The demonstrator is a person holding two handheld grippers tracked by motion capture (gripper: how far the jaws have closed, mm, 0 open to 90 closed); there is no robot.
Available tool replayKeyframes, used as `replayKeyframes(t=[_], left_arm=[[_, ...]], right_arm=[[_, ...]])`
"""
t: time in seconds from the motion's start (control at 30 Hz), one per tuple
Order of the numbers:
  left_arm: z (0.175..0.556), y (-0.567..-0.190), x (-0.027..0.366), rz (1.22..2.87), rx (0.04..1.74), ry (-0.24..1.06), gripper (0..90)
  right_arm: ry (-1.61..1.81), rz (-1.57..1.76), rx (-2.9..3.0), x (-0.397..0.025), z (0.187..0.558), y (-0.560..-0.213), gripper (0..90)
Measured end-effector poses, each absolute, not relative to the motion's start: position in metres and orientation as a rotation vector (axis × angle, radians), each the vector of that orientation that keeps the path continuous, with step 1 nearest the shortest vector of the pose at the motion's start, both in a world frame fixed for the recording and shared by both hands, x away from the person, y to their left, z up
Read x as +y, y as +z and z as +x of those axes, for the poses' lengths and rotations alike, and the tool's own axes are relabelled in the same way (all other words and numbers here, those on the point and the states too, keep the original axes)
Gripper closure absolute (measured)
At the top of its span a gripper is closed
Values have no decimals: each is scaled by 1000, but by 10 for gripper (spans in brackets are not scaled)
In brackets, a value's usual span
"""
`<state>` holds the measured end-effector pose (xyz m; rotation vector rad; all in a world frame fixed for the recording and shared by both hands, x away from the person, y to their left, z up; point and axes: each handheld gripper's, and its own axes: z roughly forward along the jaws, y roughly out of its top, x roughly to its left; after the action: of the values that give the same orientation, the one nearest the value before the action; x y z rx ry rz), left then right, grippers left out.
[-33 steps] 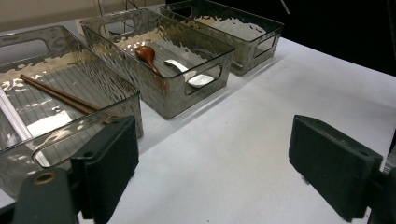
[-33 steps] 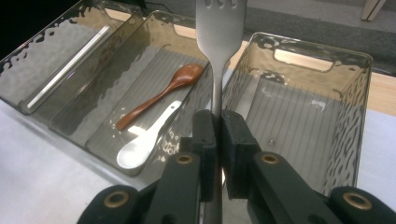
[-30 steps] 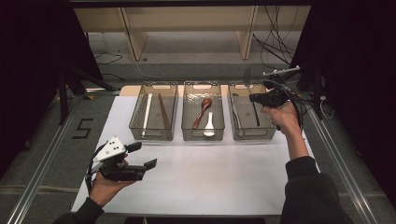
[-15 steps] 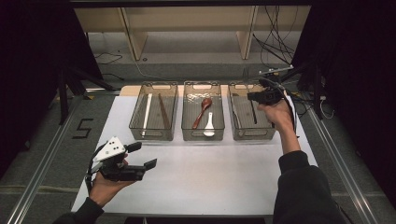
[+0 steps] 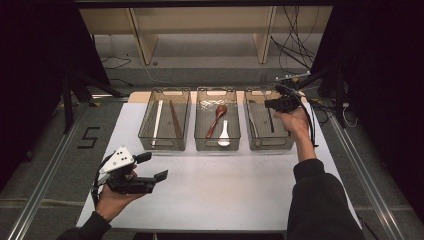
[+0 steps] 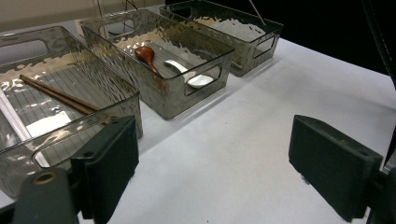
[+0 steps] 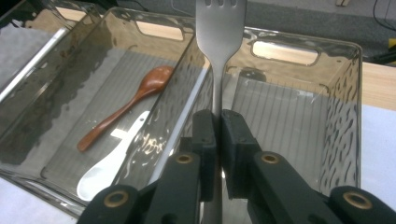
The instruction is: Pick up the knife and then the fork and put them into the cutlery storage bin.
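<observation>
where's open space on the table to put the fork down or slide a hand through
The white mat is bare in front of the three bins, between the left hand-held gripper and the person's right sleeve. The right bin has free floor under the fork. The middle bin, holding two spoons, is crowded.

I see three bins side by side on the desk [image 5: 225, 200]: the left bin [image 5: 164, 120] holds chopsticks [image 5: 175, 119], the middle bin [image 5: 217, 120] two spoons [image 5: 220, 125], and the right bin [image 5: 266, 122] sits under the fork [image 7: 219, 46] in my right tongs [image 7: 217, 135].
</observation>
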<state>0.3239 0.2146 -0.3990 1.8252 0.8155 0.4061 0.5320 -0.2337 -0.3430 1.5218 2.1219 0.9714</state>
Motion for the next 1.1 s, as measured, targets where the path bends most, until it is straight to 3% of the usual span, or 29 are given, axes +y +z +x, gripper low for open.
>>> replayKeyframes(t=[0.97,1.07,1.1], left_arm=[[324,-399,214,1831,808,407,155],[324,-399,214,1832,807,407,155],[324,-399,214,1832,807,408,155]], right_arm=[[917,1605,2107,-240,535,-377,847],[904,1636,2124,-240,537,-381,832],[902,1647,2123,-241,537,-382,790]])
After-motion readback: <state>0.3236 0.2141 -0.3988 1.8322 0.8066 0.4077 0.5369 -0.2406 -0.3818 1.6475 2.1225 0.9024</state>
